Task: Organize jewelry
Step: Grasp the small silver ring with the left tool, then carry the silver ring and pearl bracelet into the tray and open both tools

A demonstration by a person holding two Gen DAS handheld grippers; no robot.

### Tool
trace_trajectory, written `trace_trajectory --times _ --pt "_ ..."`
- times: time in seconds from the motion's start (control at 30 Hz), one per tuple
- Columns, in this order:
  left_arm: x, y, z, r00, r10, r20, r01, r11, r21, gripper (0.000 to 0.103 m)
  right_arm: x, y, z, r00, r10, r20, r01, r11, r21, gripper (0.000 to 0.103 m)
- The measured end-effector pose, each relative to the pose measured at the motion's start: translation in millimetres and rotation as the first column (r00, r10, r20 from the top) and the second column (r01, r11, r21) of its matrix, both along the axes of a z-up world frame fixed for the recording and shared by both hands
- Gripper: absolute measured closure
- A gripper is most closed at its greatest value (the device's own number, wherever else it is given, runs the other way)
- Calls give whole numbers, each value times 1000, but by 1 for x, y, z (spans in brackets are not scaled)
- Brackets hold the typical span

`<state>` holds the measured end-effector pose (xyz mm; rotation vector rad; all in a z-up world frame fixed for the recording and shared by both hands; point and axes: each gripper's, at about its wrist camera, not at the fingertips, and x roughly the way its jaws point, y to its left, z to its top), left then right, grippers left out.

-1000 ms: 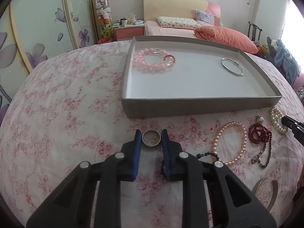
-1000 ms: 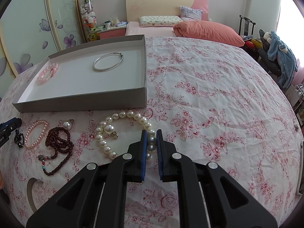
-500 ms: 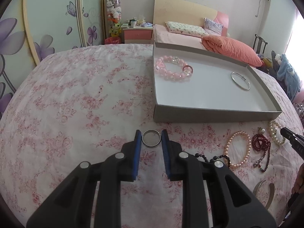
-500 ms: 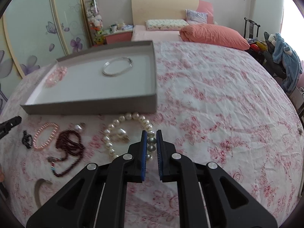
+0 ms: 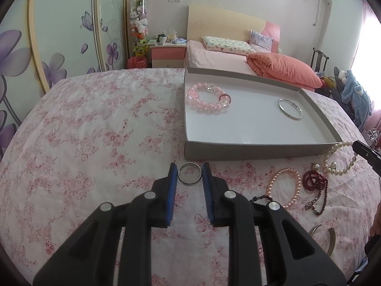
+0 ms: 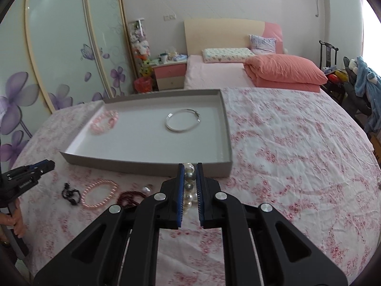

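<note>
My left gripper is shut on a silver ring, held above the floral cloth just before the near wall of the grey tray. My right gripper is shut on a white pearl necklace, lifted off the cloth in front of the tray; the strand hangs loose in the left wrist view. In the tray lie a pink bead bracelet and a silver bangle.
On the cloth lie a pink pearl bracelet, a dark red bead strand, a black bead piece and a metal cuff. A bed with an orange quilt stands behind.
My right gripper has lifted the pearl necklace off the cloth and moved toward the tray. My left gripper has shifted left with the ring.
</note>
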<state>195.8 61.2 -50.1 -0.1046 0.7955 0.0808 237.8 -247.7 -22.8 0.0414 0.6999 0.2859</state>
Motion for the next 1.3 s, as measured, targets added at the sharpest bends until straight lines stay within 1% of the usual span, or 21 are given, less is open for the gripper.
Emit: trace_trajectory --times 0.3,0.47,0.67,0.8,1.0,1.17,1.3 --pt "-9 -1 14 999 9 48 -9 1000 -3 81 -15 11 14 997 48 57 -51 998 49 93" --pt "-17 -5 22 997 9 77 -9 1000 -5 81 -23 12 22 995 54 79 -60 996 70 93" --pt "-26 -12 38 992 -1 128 2 1000 -7 81 -36 13 38 990 60 129 -72 993 89 93" --pt "-32 -21 50 986 -16 167 17 1000 -3 81 -44 15 50 983 64 171 -81 992 95 93" --pt "-40 -36 66 974 -37 223 32 999 24 81 -57 21 66 969 74 236 -100 990 99 93" --pt "-47 -48 78 962 -53 269 40 998 52 81 -62 24 73 960 73 270 -105 989 106 93" --pt "-48 -54 85 956 -61 288 46 997 59 81 -62 25 77 954 66 292 -101 989 108 93"
